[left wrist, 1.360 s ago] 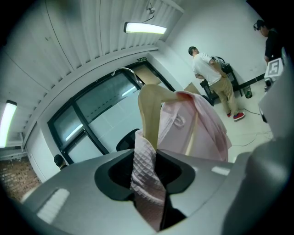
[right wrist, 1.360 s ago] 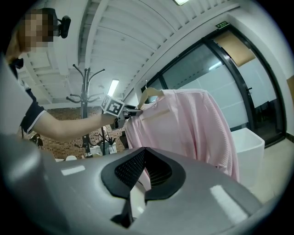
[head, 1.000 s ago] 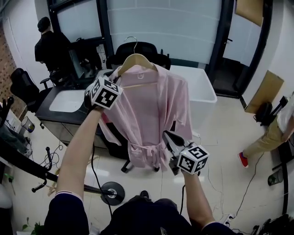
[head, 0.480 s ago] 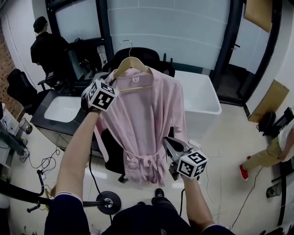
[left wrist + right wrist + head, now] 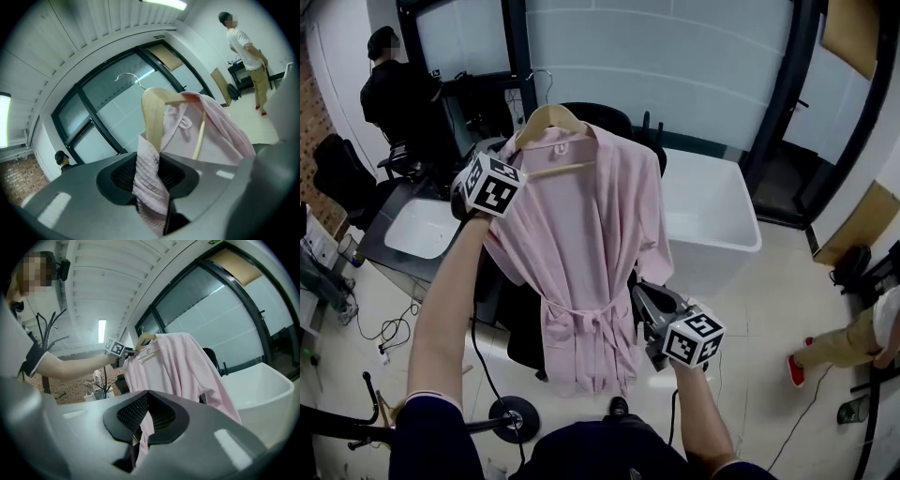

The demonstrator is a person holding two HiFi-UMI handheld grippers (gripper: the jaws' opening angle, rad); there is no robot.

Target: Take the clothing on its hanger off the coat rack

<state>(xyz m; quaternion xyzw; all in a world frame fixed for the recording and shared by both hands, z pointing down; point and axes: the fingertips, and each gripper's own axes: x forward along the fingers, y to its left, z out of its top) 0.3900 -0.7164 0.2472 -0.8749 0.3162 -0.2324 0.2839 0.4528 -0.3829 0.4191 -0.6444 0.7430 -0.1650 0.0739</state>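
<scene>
Where my left claw (image 5: 149, 177) bites, the pink robe (image 5: 586, 244) hides the end of the hanger (image 5: 546, 120). The robe also covers most of a black chair (image 5: 602, 112). The edge cuts off a person (image 5: 853, 345) on the right.

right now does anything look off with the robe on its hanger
The wooden hanger is tilted, its hook on nothing. The left gripper pinches the pink robe at one shoulder, so it hangs slightly askew.

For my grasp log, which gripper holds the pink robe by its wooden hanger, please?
The left gripper, clamped on the pink robe over the wooden hanger; the right gripper is lower down.
</scene>
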